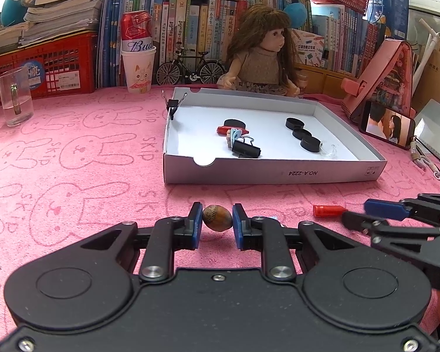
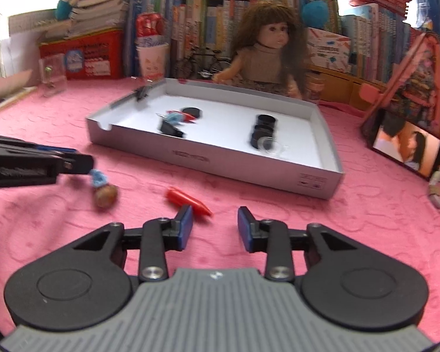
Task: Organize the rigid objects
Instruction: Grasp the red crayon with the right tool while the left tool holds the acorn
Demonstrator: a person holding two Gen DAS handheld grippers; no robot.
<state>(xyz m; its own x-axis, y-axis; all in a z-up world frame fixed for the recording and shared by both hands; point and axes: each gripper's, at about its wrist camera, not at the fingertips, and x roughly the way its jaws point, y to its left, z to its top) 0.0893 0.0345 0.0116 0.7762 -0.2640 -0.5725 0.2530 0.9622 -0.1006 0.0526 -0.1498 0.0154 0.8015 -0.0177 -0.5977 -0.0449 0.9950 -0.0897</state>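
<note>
Left gripper (image 1: 217, 223) closed on a brown acorn-shaped nut (image 1: 217, 221), blue pads touching both ends, long axis lying crosswise between the fingers, just above the pink bunny-print cloth (image 1: 73, 158). From the right wrist view, the same nut (image 2: 105, 196) blurred, with a small light-blue piece just above it, hard to identify. Right gripper (image 2: 215, 223) open, holding nothing, left pad just beside the tip of a red cap (image 2: 187, 201). Red cap lying flat on the cloth, long axis running diagonally in the right view, pointed end toward the gripper; in the left view (image 1: 328, 210) lying roughly left to right, in front of the shallow white box (image 1: 272, 173). Inside the box: three black round caps (image 1: 303, 134) in a touching row at right, one more black round piece (image 1: 234, 123) at left, one red cap (image 1: 224, 130), one light-blue clip, one black binder clip (image 1: 246, 149) on the floor, one clear hook (image 1: 329, 149). One further binder clip (image 1: 173, 104) clamped on the box's left wall. Doll (image 1: 261, 55) seated behind the box, phone (image 1: 387, 127) propped at right.
</note>
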